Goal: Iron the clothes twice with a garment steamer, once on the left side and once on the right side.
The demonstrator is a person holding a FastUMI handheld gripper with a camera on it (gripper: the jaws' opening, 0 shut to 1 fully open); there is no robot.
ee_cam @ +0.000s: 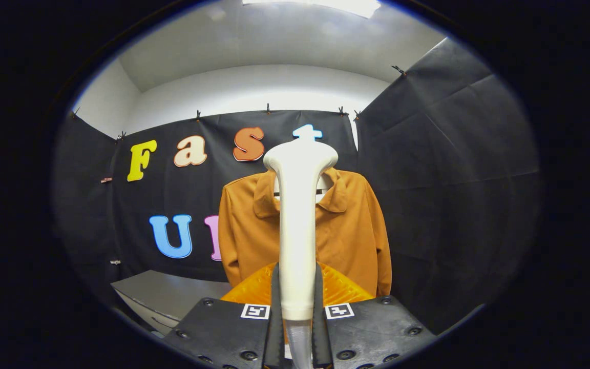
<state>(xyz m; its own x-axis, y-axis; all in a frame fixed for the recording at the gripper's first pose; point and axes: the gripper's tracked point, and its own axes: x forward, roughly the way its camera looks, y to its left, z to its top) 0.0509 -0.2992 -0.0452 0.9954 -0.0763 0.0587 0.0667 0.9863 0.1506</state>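
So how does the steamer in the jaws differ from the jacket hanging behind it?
The steamer is white, hard and narrow; the jacket is orange-brown, soft and broad. The steamer stands clamped between the gripper fingers, while the jacket hangs beyond them against the black cloth wall, apart from the steamer head. Both are upright.

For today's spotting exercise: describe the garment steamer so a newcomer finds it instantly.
Start at the orange jacket hanging on the black wall. In front of it rises the garment steamer, clamped upright between the gripper fingers. It is the one cream-white wand, flaring to a wide head.
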